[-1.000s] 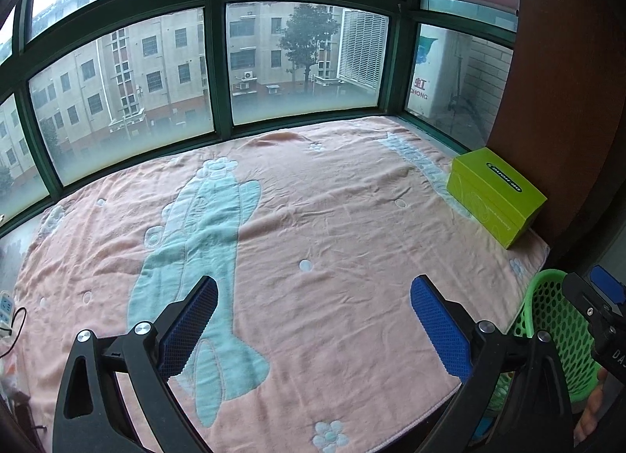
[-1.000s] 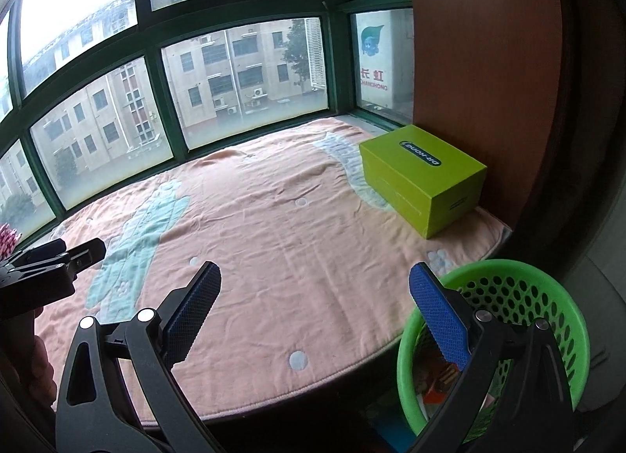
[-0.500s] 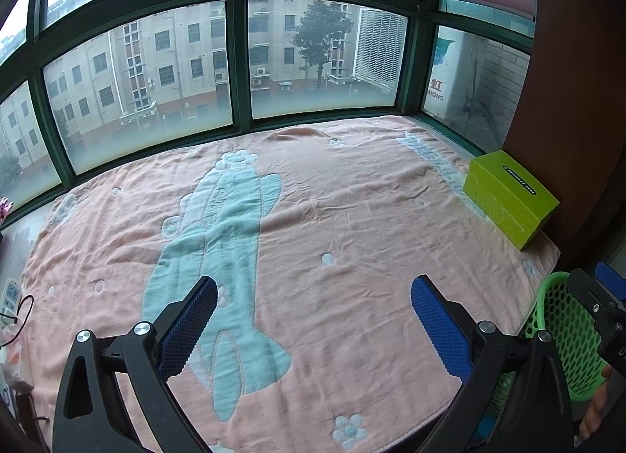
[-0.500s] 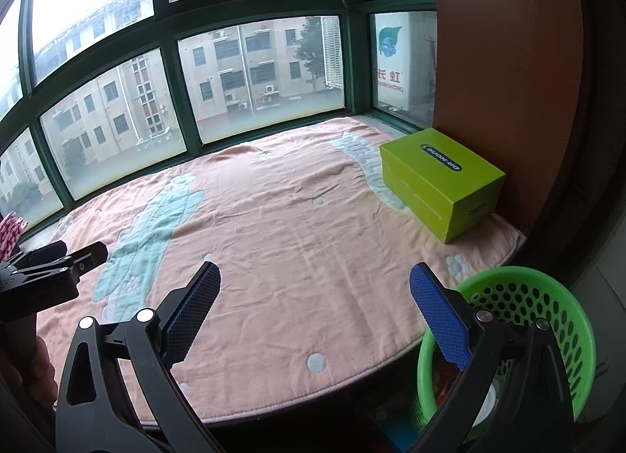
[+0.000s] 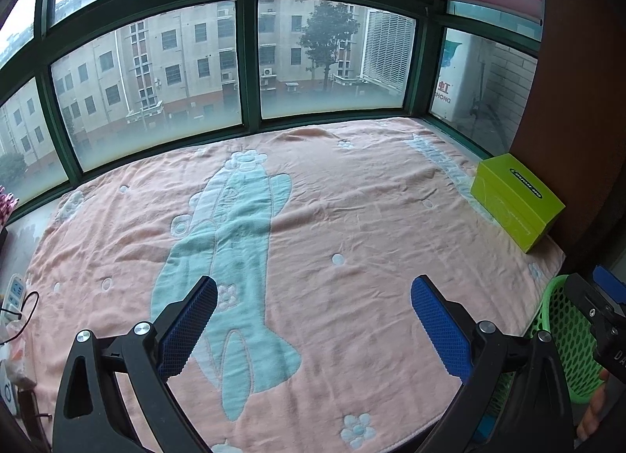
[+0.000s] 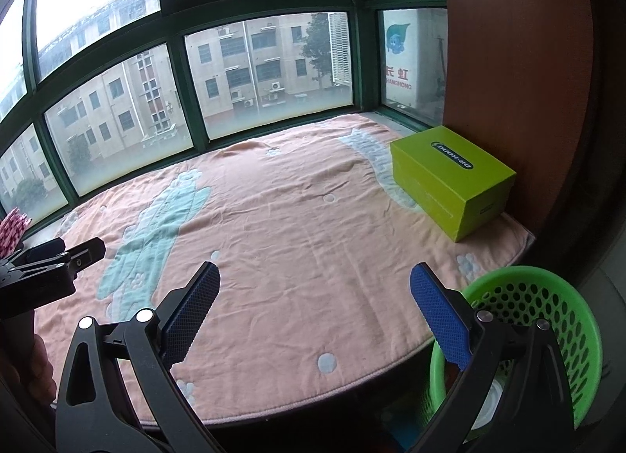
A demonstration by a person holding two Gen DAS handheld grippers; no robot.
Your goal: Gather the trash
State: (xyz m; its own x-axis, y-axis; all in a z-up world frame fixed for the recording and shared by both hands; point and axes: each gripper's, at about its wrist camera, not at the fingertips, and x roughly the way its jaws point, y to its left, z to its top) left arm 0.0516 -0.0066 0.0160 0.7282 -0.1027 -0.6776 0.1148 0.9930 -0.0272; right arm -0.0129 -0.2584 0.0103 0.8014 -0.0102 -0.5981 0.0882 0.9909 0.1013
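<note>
The green basket [image 6: 520, 331], the place for the trash, sits at the lower right of the right wrist view, just off the edge of the blanket-covered bench [image 6: 297, 226], with what looks like a white lid and some wrappers inside. Over the last second both views have pulled back and the basket has slid lower. The left tongs [image 5: 313, 322] and right tongs [image 6: 315, 308] stay spread wide and empty, while only the green box [image 6: 450, 179] remains on the blanket, so collecting seems finished
</note>
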